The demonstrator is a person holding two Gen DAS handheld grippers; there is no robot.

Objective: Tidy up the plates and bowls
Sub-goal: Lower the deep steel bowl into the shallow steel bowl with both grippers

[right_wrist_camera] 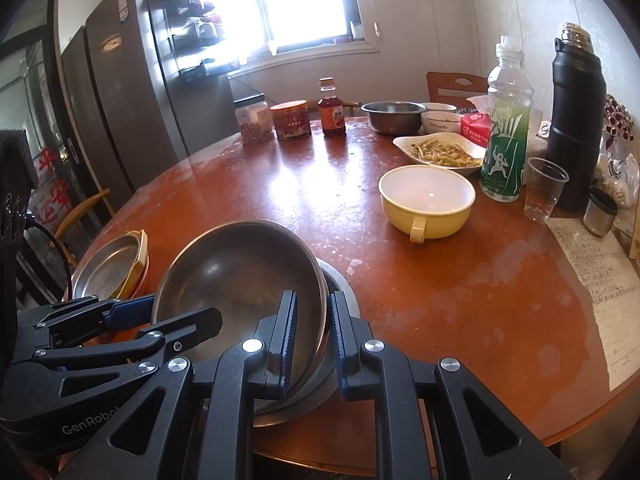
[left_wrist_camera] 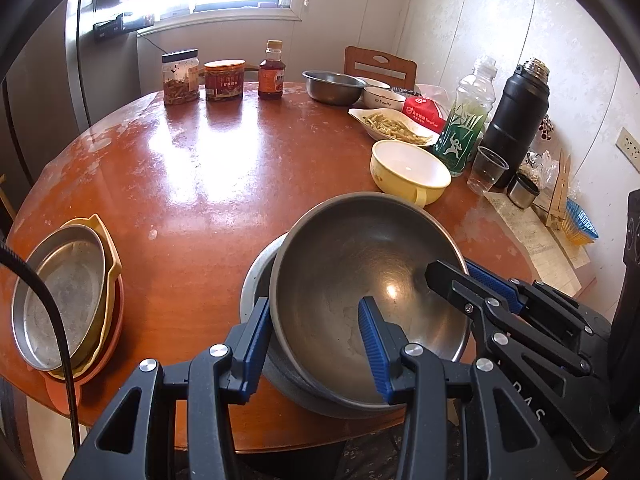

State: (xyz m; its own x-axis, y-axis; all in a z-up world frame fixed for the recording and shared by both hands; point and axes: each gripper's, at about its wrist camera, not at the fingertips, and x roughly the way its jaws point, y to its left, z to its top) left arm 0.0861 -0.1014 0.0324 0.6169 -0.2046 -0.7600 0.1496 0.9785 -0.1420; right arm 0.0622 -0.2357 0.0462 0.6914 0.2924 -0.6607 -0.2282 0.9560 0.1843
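A large steel bowl [left_wrist_camera: 360,264] [right_wrist_camera: 236,272] sits tilted inside a second steel bowl [left_wrist_camera: 256,276] [right_wrist_camera: 340,280] near the table's front edge. My left gripper [left_wrist_camera: 316,320] is open, its fingers astride the tilted bowl's near rim, one outside and one inside. My right gripper [right_wrist_camera: 312,312] straddles the bowl's right rim, pads close to the metal, and shows from the side in the left wrist view [left_wrist_camera: 456,276]. A stack of plates with a steel plate [left_wrist_camera: 60,296] [right_wrist_camera: 108,268] on top lies at the left. A yellow bowl [left_wrist_camera: 408,170] [right_wrist_camera: 426,200] stands further back.
At the table's far side stand jars [left_wrist_camera: 180,76], a sauce bottle [left_wrist_camera: 272,72], a small steel bowl [left_wrist_camera: 332,86], a white bowl [left_wrist_camera: 382,96] and a dish of food [left_wrist_camera: 394,124]. A green bottle [left_wrist_camera: 466,120], black thermos [left_wrist_camera: 516,112], plastic cup [left_wrist_camera: 486,170] and papers [left_wrist_camera: 536,236] crowd the right edge.
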